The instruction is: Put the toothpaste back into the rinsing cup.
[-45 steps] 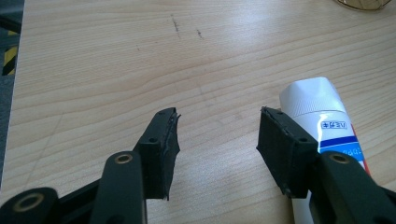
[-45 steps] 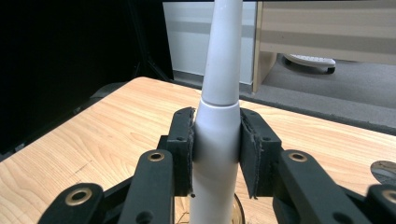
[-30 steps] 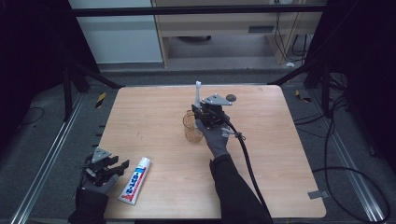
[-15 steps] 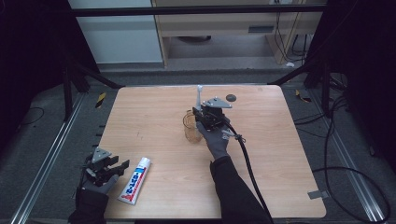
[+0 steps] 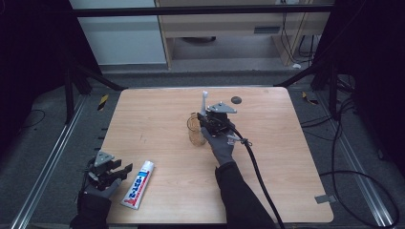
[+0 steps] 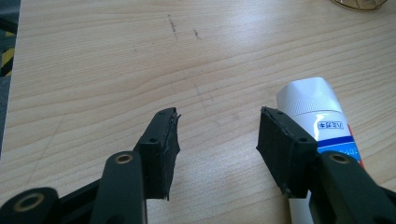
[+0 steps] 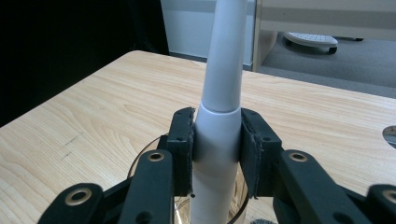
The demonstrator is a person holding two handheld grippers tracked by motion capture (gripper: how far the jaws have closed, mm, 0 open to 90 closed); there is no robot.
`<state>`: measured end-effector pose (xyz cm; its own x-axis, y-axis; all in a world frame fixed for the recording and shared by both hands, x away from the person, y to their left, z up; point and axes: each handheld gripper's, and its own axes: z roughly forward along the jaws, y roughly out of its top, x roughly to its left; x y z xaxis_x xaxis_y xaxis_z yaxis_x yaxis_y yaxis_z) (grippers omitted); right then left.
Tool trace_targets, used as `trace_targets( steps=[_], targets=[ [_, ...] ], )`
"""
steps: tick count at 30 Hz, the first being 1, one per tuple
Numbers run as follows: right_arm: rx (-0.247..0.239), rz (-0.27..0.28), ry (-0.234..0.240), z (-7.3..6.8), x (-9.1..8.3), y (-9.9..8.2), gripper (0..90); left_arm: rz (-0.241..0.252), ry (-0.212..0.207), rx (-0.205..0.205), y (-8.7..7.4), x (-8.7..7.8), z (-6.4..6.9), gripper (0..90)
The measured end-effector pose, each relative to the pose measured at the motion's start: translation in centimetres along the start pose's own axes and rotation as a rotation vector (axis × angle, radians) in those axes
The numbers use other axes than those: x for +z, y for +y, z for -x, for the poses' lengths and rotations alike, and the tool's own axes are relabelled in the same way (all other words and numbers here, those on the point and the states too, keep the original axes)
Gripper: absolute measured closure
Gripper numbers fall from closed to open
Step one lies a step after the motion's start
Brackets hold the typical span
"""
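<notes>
Grey glove [image 5: 220,147], black sleeve [image 5: 239,195], black hand-held gripper [image 7: 215,140]

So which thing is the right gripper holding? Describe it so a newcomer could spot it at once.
Start at the wooden table and look near its middle, where a clear glass cup stands. The right gripper is shut on a white toothbrush handle standing upright over that cup. Unlike the flat toothpaste tube at the left gripper, it is slim and vertical.

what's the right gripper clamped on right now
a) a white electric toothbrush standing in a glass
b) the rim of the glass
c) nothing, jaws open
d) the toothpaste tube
a: in the right gripper view the right gripper has both jaws pressed against the white toothbrush, whose lower end sits inside the clear glass.
</notes>
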<state>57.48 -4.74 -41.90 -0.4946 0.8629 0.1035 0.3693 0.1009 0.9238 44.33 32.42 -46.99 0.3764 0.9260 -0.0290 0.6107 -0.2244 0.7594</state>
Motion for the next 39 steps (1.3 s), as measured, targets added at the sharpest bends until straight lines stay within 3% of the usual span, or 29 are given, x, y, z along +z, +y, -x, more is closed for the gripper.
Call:
trace_targets(
  steps=[22, 39],
  targets=[
    [-0.029, -0.011, 0.013, -0.15, 0.03, -0.62, 67.0, -0.001, 0.0, 0.002, 0.01, 0.0, 0.04, 46.8],
    [-0.04, -0.009, -0.016, -0.78, 0.35, -0.79, 65.0, 0.0, 0.0, 0.001, 0.01, -0.01, 0.02, 46.7]
  ],
)
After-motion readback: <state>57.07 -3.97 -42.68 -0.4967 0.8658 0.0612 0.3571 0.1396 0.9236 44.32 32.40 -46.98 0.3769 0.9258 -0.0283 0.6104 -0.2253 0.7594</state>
